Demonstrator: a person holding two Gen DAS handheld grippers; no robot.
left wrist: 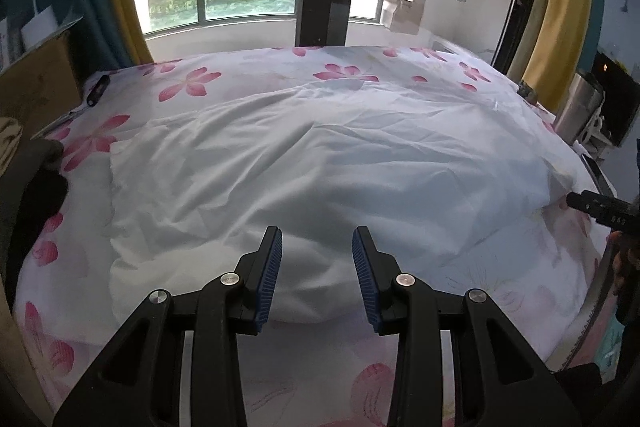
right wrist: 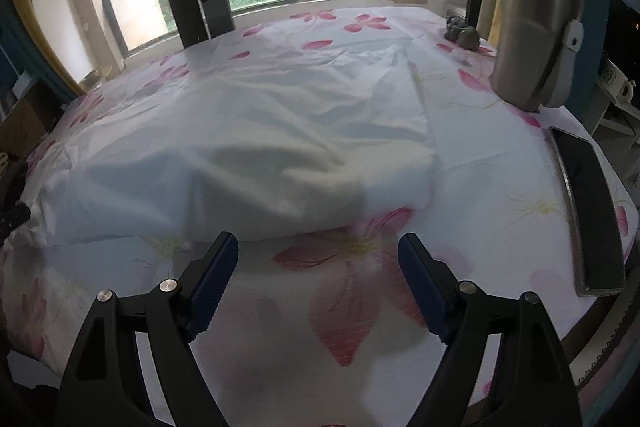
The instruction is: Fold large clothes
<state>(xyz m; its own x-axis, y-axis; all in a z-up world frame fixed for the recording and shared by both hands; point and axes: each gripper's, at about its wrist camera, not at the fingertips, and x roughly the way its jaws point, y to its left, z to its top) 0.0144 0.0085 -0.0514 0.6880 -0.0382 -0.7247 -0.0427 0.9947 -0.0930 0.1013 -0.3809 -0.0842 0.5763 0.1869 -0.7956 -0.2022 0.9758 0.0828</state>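
While the white garment (left wrist: 304, 163) lies rumpled mid-table on the floral tablecloth (right wrist: 360, 307), both left gripper (left wrist: 317, 275) and right gripper (right wrist: 318, 283) hover open and empty at its near edge; pinch near hem corners, then lift evenly.

The left gripper (left wrist: 317, 239), black-armed with ribbed blue pads, hangs with its jaws apart over the near rounded fold of a large, wrinkled white cloth garment (left wrist: 320, 163). That garment lies spread across a tabletop covered by a white sheet printed with pink flowers (left wrist: 184, 85). At the right edge the black tip of the right gripper (left wrist: 592, 205) sits at the garment's bunched side (whether it grips the fabric cannot be told). A steel tumbler (left wrist: 578, 107) stands far right, and a brown cardboard box (left wrist: 40, 83) sits left.
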